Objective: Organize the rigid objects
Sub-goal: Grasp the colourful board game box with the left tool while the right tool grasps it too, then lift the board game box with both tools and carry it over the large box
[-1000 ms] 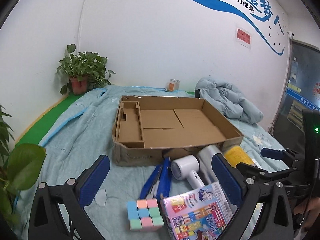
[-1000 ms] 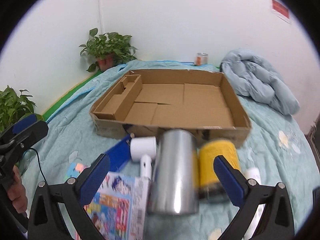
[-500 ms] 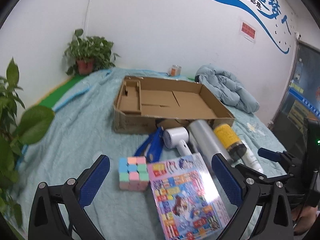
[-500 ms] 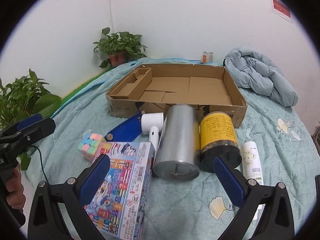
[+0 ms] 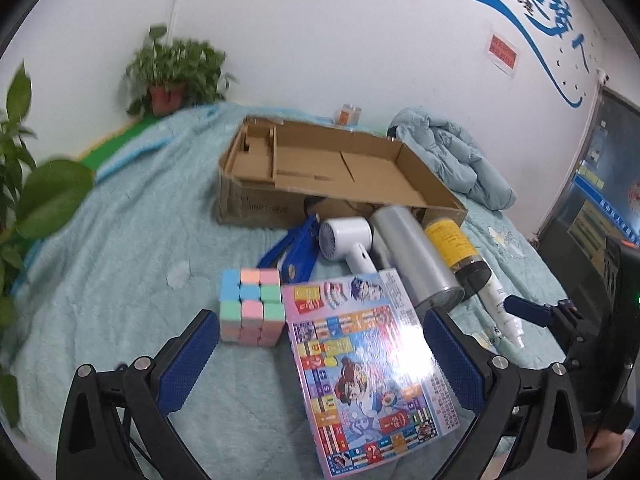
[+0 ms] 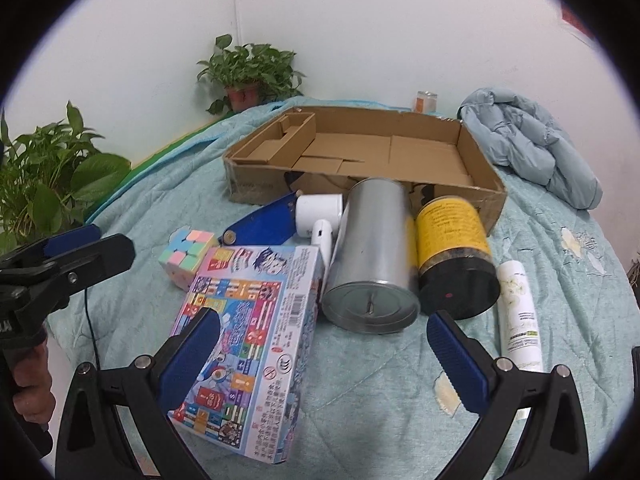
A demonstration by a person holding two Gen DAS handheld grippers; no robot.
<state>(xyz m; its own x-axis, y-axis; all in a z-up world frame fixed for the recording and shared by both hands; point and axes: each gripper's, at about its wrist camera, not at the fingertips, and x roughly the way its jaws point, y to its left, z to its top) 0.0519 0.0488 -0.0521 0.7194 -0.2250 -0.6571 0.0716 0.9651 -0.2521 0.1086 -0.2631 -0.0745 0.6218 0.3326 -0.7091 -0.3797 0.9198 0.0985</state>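
Since nothing is boxed yet, both the left gripper (image 5: pixel 320 354) and right gripper (image 6: pixel 322 354) hover with fingers spread, empty, above the clutter probably awaiting the cardboard box (image 6: pixel 478 160) mid-bed.

On the teal quilt before an empty open cardboard box (image 6: pixel 360 152) lie a pastel cube (image 5: pixel 250 306), a colourful game box (image 6: pixel 248 344), a white hair dryer (image 5: pixel 348 240), a blue folded tool (image 6: pixel 260 228), a silver can (image 6: pixel 372 256), a yellow-labelled jar (image 6: pixel 454 252) and a white tube (image 6: pixel 518 312).
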